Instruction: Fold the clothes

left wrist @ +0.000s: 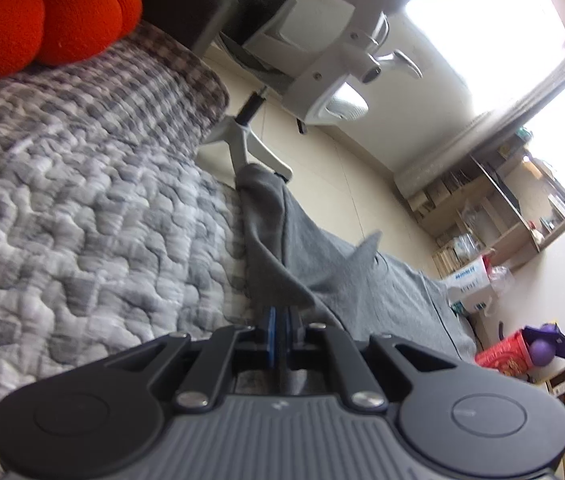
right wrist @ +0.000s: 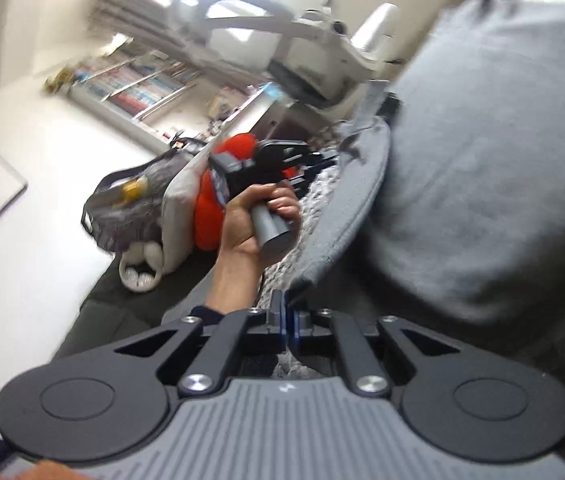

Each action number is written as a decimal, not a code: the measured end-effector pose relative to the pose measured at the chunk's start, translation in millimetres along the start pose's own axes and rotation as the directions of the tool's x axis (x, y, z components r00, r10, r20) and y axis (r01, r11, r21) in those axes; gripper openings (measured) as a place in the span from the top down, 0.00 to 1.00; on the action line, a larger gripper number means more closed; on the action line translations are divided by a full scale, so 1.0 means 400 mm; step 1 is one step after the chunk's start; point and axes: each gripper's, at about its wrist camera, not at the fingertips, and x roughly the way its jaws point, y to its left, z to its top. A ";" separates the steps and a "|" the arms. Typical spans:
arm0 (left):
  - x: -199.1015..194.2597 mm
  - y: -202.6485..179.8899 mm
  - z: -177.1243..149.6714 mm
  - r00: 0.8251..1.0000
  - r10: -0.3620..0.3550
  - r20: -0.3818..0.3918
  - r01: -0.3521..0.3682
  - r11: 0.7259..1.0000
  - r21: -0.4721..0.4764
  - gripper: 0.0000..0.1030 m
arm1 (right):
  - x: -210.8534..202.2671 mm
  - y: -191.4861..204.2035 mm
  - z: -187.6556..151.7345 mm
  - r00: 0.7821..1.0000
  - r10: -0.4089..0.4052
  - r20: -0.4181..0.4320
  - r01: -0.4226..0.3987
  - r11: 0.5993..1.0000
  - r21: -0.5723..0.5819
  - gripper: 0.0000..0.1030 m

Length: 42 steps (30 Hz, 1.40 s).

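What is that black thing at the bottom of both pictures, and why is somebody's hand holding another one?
Each black thing is a hand-held gripper: a pincher with two fingers that a person squeezes. A small camera sits on each one, so each picture looks out over its own gripper. One picture comes from the left gripper, the other from the right gripper.

In the right gripper's picture you see the person's hand holding the left gripper. That is the same tool, seen from outside.

They are folding a grey garment on a bed covered by a grey checked quilt. The left gripper is shut on an edge of the garment. The right gripper's fingers are nearly together at the garment's hem, but blur hides whether they pinch it. A red cushion lies on the bed too.
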 end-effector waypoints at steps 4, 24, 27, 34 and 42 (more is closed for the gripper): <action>-0.003 -0.005 -0.007 1.000 -0.004 -0.009 0.004 1.000 0.005 0.97 | 0.034 -0.038 -0.025 0.989 -0.150 0.005 0.150 0.989 -0.007 0.86; -0.024 -0.014 -0.018 1.000 -0.007 -0.004 0.007 0.999 0.040 0.97 | 0.080 0.006 -0.113 0.996 -0.033 -0.080 0.028 0.997 -0.067 0.93; -0.026 -0.013 -0.019 1.000 -0.010 -0.007 0.010 0.999 0.044 0.97 | 0.089 -0.036 -0.117 0.985 -0.111 -0.131 0.102 0.992 -0.074 0.93; -0.029 -0.023 -0.028 1.000 -0.002 -0.011 0.003 0.997 0.075 0.95 | 0.082 -0.027 -0.132 0.982 -0.133 -0.136 0.111 0.981 -0.157 0.88; -0.031 -0.009 -0.029 1.000 0.007 -0.019 -0.006 0.998 0.059 0.95 | 0.071 -0.039 -0.128 0.972 -0.181 -0.153 0.166 0.980 -0.109 0.87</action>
